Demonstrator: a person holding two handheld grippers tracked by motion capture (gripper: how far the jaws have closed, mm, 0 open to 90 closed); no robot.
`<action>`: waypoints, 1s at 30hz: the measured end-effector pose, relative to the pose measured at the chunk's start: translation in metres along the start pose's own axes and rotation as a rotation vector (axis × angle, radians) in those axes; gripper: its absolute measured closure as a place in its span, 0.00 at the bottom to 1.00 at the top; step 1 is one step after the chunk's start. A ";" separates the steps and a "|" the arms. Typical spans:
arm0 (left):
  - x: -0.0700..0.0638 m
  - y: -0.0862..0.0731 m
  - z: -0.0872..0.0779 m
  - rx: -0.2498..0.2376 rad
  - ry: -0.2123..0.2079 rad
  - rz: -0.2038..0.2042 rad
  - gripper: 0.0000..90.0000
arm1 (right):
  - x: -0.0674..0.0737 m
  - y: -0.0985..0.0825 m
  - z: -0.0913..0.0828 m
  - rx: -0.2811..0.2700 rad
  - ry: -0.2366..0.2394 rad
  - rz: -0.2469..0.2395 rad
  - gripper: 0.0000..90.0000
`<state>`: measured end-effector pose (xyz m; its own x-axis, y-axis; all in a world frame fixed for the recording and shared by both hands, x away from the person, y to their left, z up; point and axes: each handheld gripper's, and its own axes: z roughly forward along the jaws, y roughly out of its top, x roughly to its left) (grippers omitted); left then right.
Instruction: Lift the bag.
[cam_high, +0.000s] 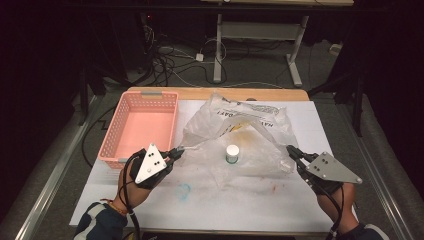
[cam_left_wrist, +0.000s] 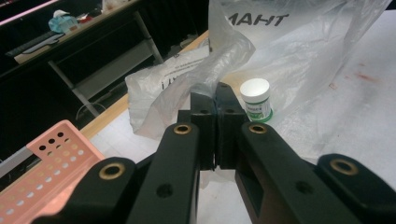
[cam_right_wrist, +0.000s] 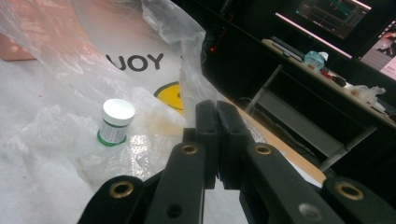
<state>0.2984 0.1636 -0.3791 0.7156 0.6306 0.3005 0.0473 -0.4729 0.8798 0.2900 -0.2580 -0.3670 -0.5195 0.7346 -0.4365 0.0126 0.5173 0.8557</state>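
A: At centre frame, a clear plastic bag lies spread across the white tabletop, each lower corner pinched by a hand-held tool. Why hold it from both sides?

B: Likely to stretch the film wide. The left tool, lower left, has its jaws clamped tight on a twisted bit of the bag's edge; the right tool, lower right, is closed on the opposite edge the same way, though the film between its jaws is hard to make out.

A: And the small white-capped bottle?

B: It stands upright in the middle of the frame, between the two tools, seemingly under or inside the film, hard to tell which. Pulling the edges apart would probably open a way to it.

A: The pink basket at upper left?

B: Empty, just beside the bag, perhaps waiting for the bottle
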 end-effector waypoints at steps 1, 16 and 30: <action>0.000 0.001 -0.001 -0.005 0.000 0.003 0.96 | -0.001 0.001 0.000 -0.002 0.000 -0.002 1.00; 0.005 0.031 -0.012 -0.076 0.005 0.038 0.96 | -0.012 0.022 -0.003 -0.047 -0.033 -0.045 1.00; 0.042 0.055 0.025 -0.071 0.020 -0.006 0.96 | -0.058 0.037 0.048 -0.004 -0.054 0.022 1.00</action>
<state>0.3489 0.1490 -0.3277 0.7010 0.6461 0.3019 0.0016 -0.4247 0.9053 0.3619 -0.2603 -0.3231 -0.4719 0.7685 -0.4322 0.0196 0.4993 0.8662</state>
